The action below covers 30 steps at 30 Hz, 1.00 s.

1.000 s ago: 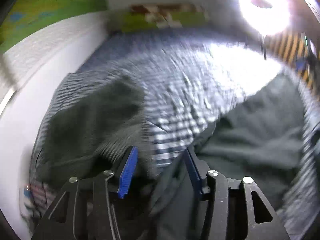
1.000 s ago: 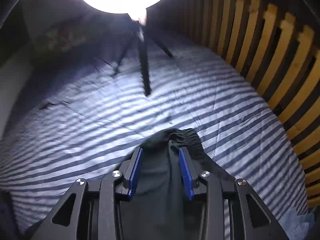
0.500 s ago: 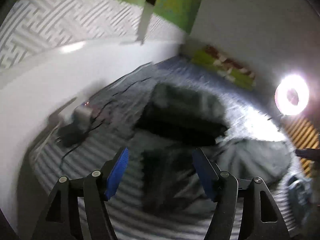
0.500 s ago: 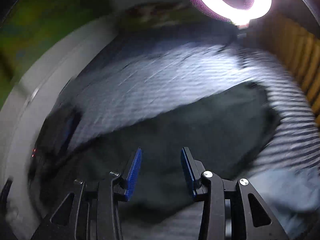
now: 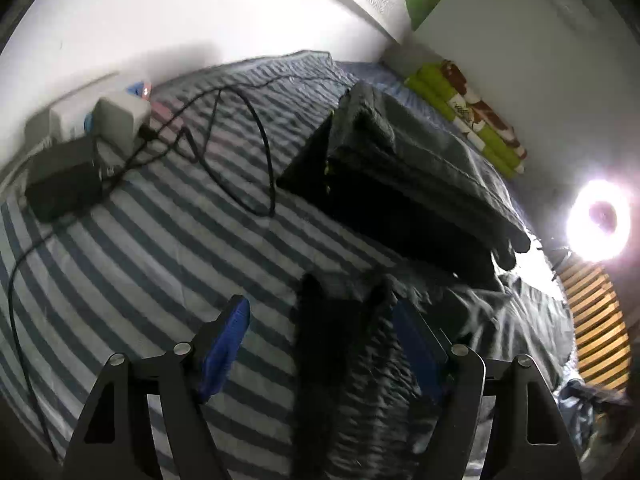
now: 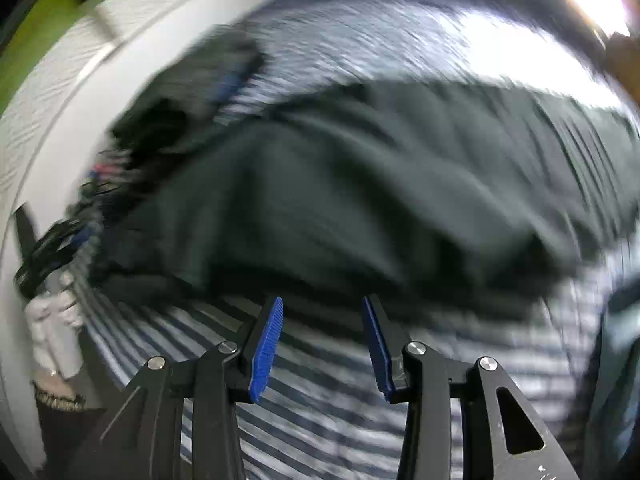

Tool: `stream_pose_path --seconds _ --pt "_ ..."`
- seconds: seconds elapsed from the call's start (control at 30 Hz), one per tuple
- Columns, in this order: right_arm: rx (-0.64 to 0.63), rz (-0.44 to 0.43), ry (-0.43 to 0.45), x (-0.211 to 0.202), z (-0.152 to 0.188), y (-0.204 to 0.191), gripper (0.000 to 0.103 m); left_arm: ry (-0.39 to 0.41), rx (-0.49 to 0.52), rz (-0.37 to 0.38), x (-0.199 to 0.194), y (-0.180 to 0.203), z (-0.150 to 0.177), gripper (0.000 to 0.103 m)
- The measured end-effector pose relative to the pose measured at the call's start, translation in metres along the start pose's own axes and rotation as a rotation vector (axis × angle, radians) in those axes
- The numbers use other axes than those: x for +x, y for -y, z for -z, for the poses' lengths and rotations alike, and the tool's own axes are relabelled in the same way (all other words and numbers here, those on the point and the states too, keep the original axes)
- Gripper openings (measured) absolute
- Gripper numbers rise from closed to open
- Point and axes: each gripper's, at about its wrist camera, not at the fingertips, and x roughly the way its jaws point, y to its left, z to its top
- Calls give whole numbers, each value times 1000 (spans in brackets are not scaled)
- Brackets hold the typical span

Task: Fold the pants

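Both grippers are standing spread and empty; left gripper (image 5: 320,344) has been opening over limp pants (image 5: 360,380), and I'm judging the hem edge best.

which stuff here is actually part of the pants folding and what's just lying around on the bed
Part of the job:
- dark pants
- left gripper, fingers apart
- right gripper, nothing between its fingers

Just lying about:
- stack of folded dark clothes
- black cable
- white charger block
- green patterned blanket
- ring light
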Motion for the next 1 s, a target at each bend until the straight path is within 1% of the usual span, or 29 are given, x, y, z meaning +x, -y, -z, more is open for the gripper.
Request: stream_pose_path --seconds 0.07,0.13,0.2,0.23,0.33,0.37,0.4,0.43,0.47,0.53,0.57,0.6,0.63,0.67,0.7,0.77,0.8,0.87,0.9,0.93,0.97,1.0 --pt "-27 -27 27 4 -19 -26 38 -15 41 20 0 4 -3 85" --pt "-28 -91 11 17 -30 -49 38 -16 123 8 3 14 -4 102" --pt "-47 -93 -12 31 -26 -60 38 -30 162 -16 11 20 -4 103" --pt "-49 -88 -25 37 -22 -64 38 -42 157 -11 16 21 -5 103" --pt "18 -116 -69 47 4 -49 38 -109 112 -7 43 17 -8 102" --pt "73 -118 -77 46 18 -32 38 -120 109 5 47 17 -10 102" --pt "106 -114 -76 43 27 -19 38 -129 112 27 56 17 -12 93" --pt "142 -104 -68 39 36 -6 39 -135 112 33 60 18 -13 67" --pt "190 -82 -52 33 49 13 42 -146 112 16 65 19 -15 62" --pt "272 -36 -18 23 70 48 49 -129 106 6 64 20 -19 45" --pt "311 11 3 17 81 70 49 -127 82 15 63 17 -22 41" --pt "332 33 10 16 87 81 50 -121 37 34 59 12 -27 33" --pt "343 39 14 15 91 89 50 -113 0 51 56 7 -31 29" --pt "343 33 13 15 92 97 50 -101 -32 66 52 3 -35 29" --pt "333 37 16 16 89 101 50 -84 -38 56 47 2 -40 29" --pt "293 25 42 19 78 99 50 -67 -13 -4 47 8 -42 29" --pt "253 26 62 21 65 95 50 -64 1 -31 49 11 -41 29" --pt "212 27 78 24 45 94 50 -65 33 -70 51 21 -39 30" --pt "201 17 67 30 30 94 50 -67 63 -99 54 27 -38 35" --pt "205 16 61 34 19 95 49 -68 79 -116 54 31 -38 43" --pt "221 -6 65 35 3 99 49 -67 88 -135 53 33 -38 50" --pt "236 -32 75 34 -8 101 49 -50 101 -160 46 34 -39 61"
